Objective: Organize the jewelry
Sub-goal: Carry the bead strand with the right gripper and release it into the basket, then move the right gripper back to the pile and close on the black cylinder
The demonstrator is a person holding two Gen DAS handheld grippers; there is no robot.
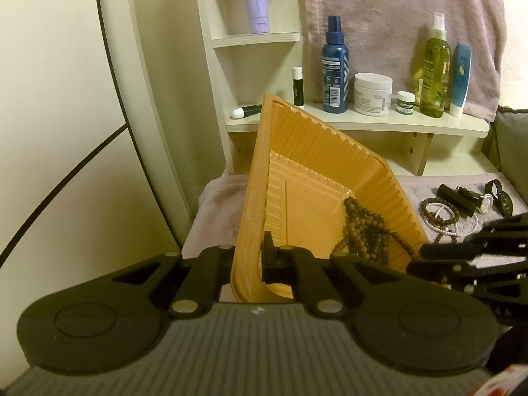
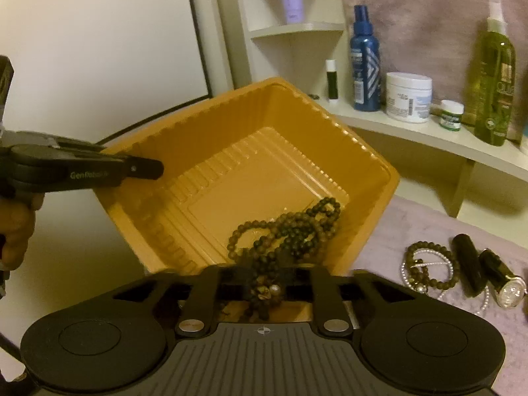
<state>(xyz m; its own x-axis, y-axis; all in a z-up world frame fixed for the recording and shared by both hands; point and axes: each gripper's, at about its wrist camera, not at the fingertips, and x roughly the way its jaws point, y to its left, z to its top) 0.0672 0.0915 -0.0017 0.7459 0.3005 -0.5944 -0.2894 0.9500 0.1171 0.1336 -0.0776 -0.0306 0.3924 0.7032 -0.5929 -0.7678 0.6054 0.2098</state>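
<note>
My left gripper (image 1: 249, 259) is shut on the near wall of an orange ribbed plastic tray (image 1: 297, 165) and holds it tilted up; it also shows in the right wrist view (image 2: 145, 168) on the tray's left rim (image 2: 184, 125). A dark brown bead necklace (image 1: 366, 231) lies in the tray's low corner. My right gripper (image 2: 264, 292) is shut on one end of that necklace (image 2: 287, 231), at the tray's near edge. A beaded bracelet and pearl strand (image 2: 425, 267), a watch (image 2: 510, 288) and a black tube (image 2: 468, 264) lie on the mauve cloth to the right.
A cream shelf (image 1: 363, 122) behind holds a blue spray bottle (image 1: 335, 69), a white jar (image 1: 373, 94), a small green jar (image 1: 406, 102), a green oil bottle (image 1: 434, 72) and lip balms (image 1: 297, 85). A lilac tube (image 1: 254, 0) stands on an upper shelf. A wall is at left.
</note>
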